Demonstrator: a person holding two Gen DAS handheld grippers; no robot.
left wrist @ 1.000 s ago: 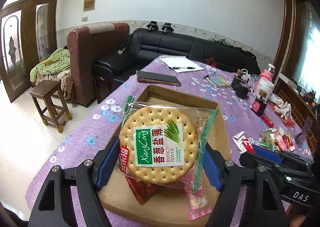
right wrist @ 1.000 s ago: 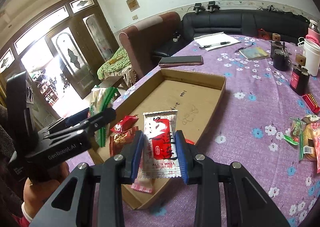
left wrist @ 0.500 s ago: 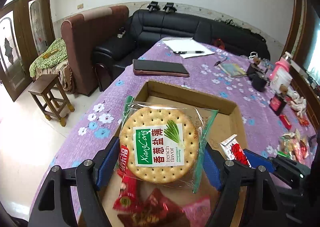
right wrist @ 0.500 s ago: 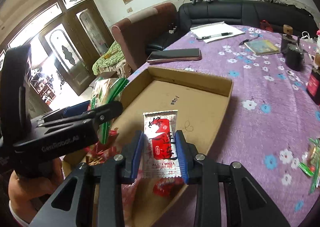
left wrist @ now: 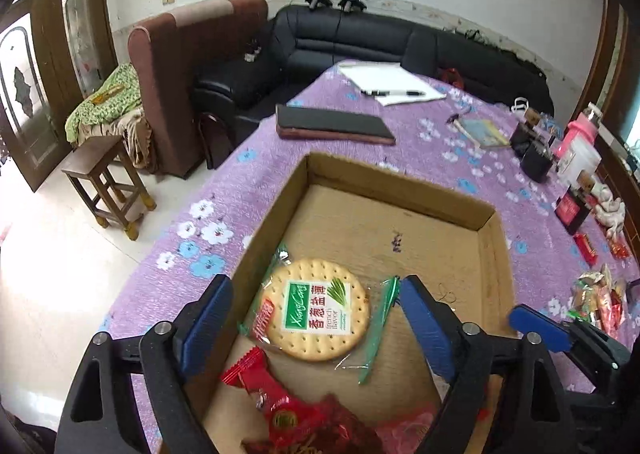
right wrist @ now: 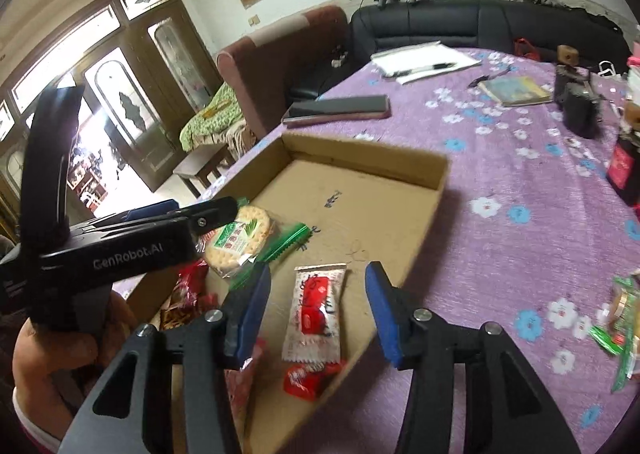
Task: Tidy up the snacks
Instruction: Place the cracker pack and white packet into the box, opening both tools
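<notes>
A shallow cardboard box [left wrist: 400, 181] [right wrist: 436, 177] sits on the purple flowered tablecloth. A round cracker packet [left wrist: 318, 308] [right wrist: 238, 240] lies flat inside it, below my left gripper [left wrist: 316, 314], whose blue jaws stand wide apart around it without touching. A white and red sachet [right wrist: 316, 312] lies in the box between the open jaws of my right gripper [right wrist: 318, 312]. Red snack wrappers [left wrist: 296, 410] [right wrist: 308, 378] lie at the box's near end. The left gripper also shows in the right wrist view [right wrist: 208, 213].
More loose snacks [left wrist: 600, 302] [right wrist: 622, 318] lie on the cloth to the right of the box. A dark notebook [left wrist: 334, 125], papers with a pen [left wrist: 390, 83], a booklet, black cups and bottles [left wrist: 536, 157] stand further back. A wooden stool [left wrist: 106, 181] and sofas lie beyond the table's left edge.
Both grippers opened and let go: the cracker packet and the white and red sachet dropped into the box. Both grippers moved forward over the box.
</notes>
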